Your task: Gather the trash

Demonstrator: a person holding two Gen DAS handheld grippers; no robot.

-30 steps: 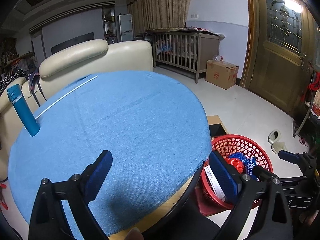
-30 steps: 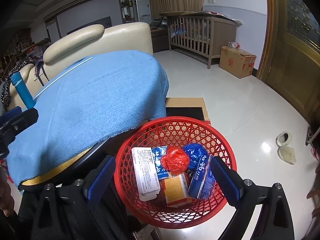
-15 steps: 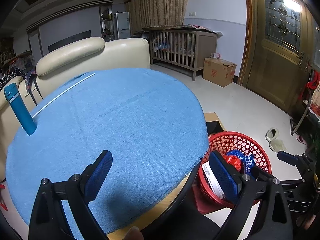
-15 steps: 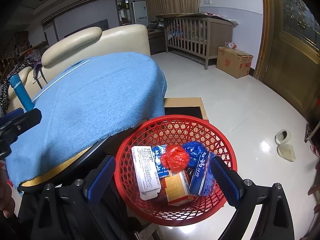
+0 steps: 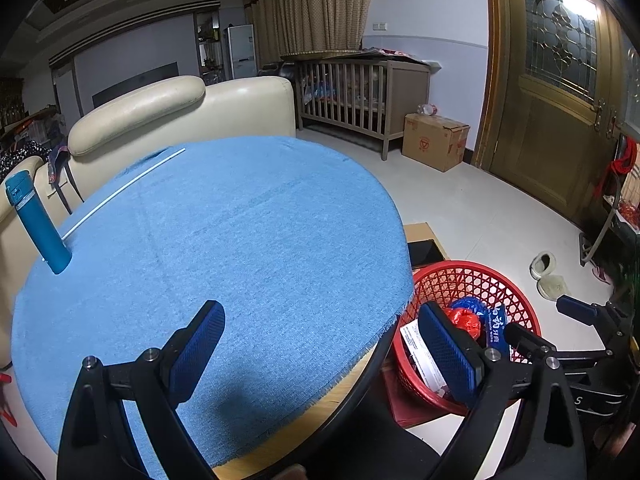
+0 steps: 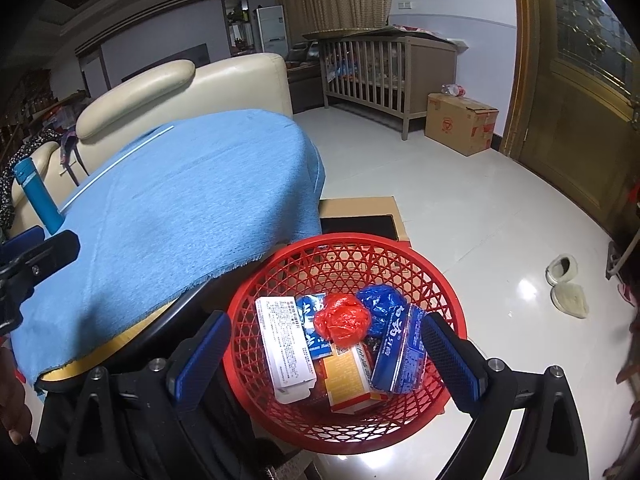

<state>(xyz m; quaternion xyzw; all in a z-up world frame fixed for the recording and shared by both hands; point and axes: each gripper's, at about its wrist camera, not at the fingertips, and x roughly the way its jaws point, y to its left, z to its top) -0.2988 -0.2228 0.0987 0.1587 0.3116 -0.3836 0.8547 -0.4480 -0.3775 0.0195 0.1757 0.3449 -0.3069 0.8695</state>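
Observation:
A red mesh basket (image 6: pixel 400 252) stands on the floor beside the round table; it also shows in the left wrist view (image 5: pixel 480 276). It holds a white box (image 6: pixel 284 344), a red crumpled bag (image 6: pixel 342 318), a blue bag (image 6: pixel 380 304), a blue packet (image 6: pixel 400 356) and an orange box (image 6: pixel 346 376). My right gripper (image 6: pixel 328 356) is open and empty, just above the basket. My left gripper (image 5: pixel 324 344) is open and empty over the table's near edge.
The round table wears a blue cloth (image 5: pixel 224 240) with a teal bottle (image 5: pixel 38 224) and a white rod (image 5: pixel 120 192) on it. A cream sofa (image 5: pixel 180 112) stands behind. A flat cardboard sheet (image 6: pixel 360 208), slippers (image 6: pixel 568 284), a carton (image 6: pixel 460 128) and a crib (image 6: pixel 380 64) are around.
Both grippers have risen and drawn back a little, staying open and empty. The basket and its trash have not moved.

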